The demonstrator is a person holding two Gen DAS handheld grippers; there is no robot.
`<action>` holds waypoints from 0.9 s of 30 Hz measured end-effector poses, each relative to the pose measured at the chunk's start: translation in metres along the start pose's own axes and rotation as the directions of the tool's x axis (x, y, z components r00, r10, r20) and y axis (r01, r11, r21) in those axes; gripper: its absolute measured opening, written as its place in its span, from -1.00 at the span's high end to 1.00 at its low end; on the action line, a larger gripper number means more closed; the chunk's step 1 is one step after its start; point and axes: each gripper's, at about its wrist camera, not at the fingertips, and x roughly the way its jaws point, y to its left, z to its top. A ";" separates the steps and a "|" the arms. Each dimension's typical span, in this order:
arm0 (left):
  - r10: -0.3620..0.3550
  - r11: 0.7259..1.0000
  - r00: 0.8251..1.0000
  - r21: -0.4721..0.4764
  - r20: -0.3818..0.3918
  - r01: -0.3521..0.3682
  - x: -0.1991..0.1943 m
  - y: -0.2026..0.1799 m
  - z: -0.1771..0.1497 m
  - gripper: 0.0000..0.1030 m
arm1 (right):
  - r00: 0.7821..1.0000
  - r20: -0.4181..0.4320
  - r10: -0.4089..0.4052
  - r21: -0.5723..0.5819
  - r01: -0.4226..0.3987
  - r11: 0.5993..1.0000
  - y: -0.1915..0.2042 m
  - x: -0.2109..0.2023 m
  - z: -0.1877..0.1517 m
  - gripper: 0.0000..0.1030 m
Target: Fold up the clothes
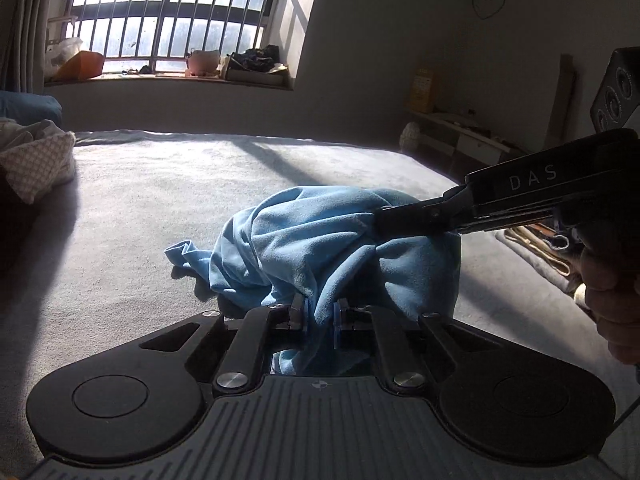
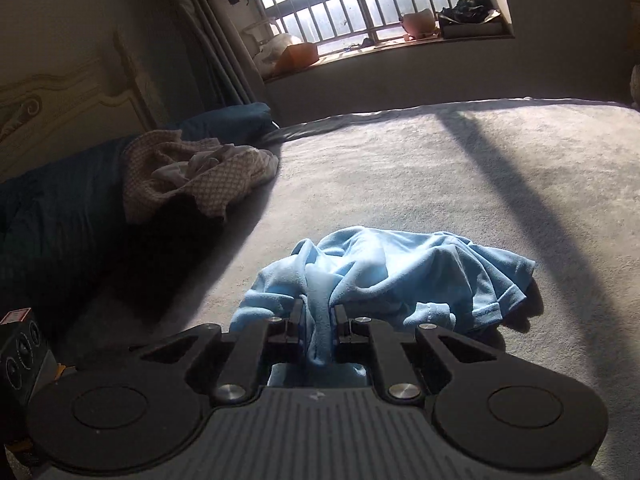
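A light blue garment point(image 1: 320, 248) lies bunched on the grey bed point(image 1: 160, 200). My left gripper point(image 1: 319, 312) is shut on a fold of it at its near edge. My right gripper point(image 1: 384, 220) reaches in from the right and pinches the garment's top right part. In the right wrist view the right gripper point(image 2: 318, 314) is shut on a bunched fold of the blue garment point(image 2: 400, 268), which spreads crumpled ahead with a sleeve at the right.
A checked cloth pile point(image 2: 200, 176) lies at the bed's left on dark blue bedding point(image 2: 60, 208). Folded clothes point(image 1: 536, 248) lie at the bed's right edge. A barred window point(image 1: 168, 12) with a cluttered sill is beyond.
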 end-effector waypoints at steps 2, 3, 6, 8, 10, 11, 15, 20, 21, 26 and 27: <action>-0.026 1.000 1.000 -0.009 0.012 0.026 -0.023 -0.001 -0.006 0.83 | 0.999 0.001 0.037 0.013 -0.037 0.999 0.007 -0.017 -0.010 0.75; -0.038 0.999 0.999 -0.008 0.014 0.039 -0.034 -0.001 -0.010 0.83 | 0.999 -0.007 0.052 0.017 -0.052 0.998 0.010 -0.024 -0.018 0.75; -0.075 0.997 0.997 -0.024 -0.005 0.075 -0.060 0.001 -0.023 0.83 | 0.995 -0.032 0.099 0.031 -0.098 0.995 0.019 -0.045 -0.042 0.75; -0.108 0.993 0.994 -0.044 -0.034 0.106 -0.074 0.003 -0.032 0.83 | 0.990 -0.049 0.130 0.040 -0.128 0.991 0.025 -0.059 -0.058 0.75; -0.138 0.990 0.988 -0.053 -0.070 0.134 -0.085 0.005 -0.042 0.83 | 0.984 -0.079 0.161 0.046 -0.157 0.986 0.030 -0.073 -0.079 0.75; -0.147 0.989 0.985 -0.048 -0.093 0.143 -0.087 0.004 -0.048 0.83 | 0.980 -0.100 0.171 0.053 -0.166 0.985 0.031 -0.075 -0.090 0.75; -0.183 0.983 0.965 -0.054 -0.188 0.175 -0.084 0.010 -0.063 0.80 | 0.961 -0.206 0.184 0.024 -0.183 0.983 0.036 -0.078 -0.119 0.75; -0.189 0.981 0.961 -0.092 -0.204 0.173 -0.081 0.011 -0.065 0.59 | 0.922 -0.345 0.175 -0.042 -0.202 0.978 0.045 -0.079 -0.150 0.75; -0.185 0.981 0.963 -0.099 -0.197 0.168 -0.081 0.011 -0.064 0.47 | 0.912 -0.372 0.172 -0.055 -0.207 0.977 0.047 -0.079 -0.156 0.75; -0.164 0.984 0.964 -0.105 -0.208 0.145 -0.068 0.004 -0.063 0.19 | 0.858 -0.494 0.138 -0.111 -0.220 0.969 0.054 -0.081 -0.181 0.66; -0.162 0.985 0.963 -0.098 -0.216 0.144 -0.065 0.001 -0.064 -0.03 | 0.851 -0.509 0.129 -0.102 -0.209 0.973 0.051 -0.082 -0.179 0.56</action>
